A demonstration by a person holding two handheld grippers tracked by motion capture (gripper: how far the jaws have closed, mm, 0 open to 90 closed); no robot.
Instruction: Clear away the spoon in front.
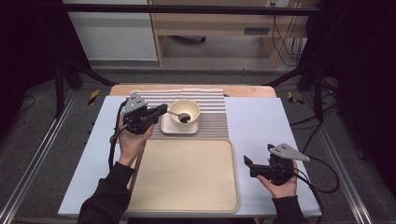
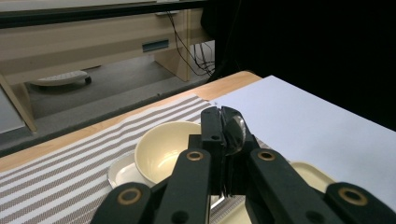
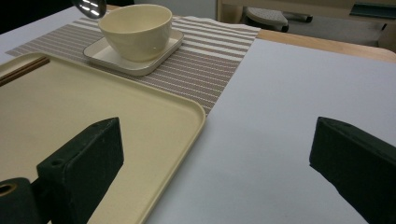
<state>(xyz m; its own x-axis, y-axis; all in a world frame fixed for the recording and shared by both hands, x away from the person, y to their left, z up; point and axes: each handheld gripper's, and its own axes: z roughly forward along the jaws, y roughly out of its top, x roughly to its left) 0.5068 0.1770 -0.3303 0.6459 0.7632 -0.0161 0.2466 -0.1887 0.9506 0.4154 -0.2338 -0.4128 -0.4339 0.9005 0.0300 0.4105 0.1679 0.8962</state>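
While the left gripper point(image 1: 156, 113) clamps the spoon point(image 2: 233, 133) above the bowl point(image 1: 185, 112) and the right gripper point(image 1: 252, 167) waits open, a slip could drop it.

left gripper point(image 1: 161, 110) fingers clamped together; right gripper point(image 1: 248, 165) fingers spread wide.

Even overhead light on my surface point(image 1: 261, 126), dark falloff at both sides of the high view, soft shadows under my hands, small glare on the bowl point(image 3: 135, 29), my tongs blurred close up, background slightly soft
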